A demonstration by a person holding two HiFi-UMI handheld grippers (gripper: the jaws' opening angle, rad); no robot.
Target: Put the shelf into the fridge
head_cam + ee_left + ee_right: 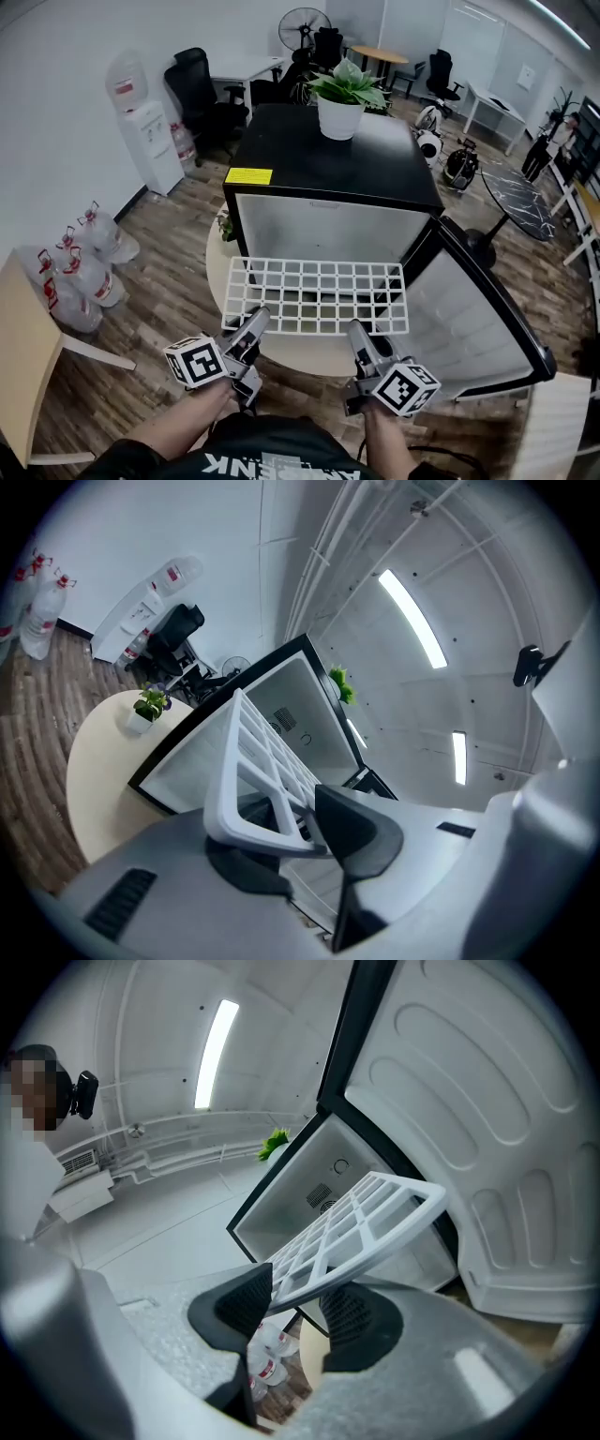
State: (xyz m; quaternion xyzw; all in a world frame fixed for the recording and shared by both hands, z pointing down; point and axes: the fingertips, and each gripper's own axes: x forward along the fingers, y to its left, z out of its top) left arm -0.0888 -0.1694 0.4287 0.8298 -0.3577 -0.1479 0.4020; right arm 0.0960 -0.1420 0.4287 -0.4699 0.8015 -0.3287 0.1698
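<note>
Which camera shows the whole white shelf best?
The head view: the whole shelf shows, held level before the open fridge. The left and right gripper views each show it steeply foreshortened, from one near edge.

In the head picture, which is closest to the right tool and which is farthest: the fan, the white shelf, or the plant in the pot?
1. The white shelf: held in the right tool, in front of the fridge.
2. The potted plant: on top of the fridge, behind the shelf.
3. The fan: far back by the wall.
</note>
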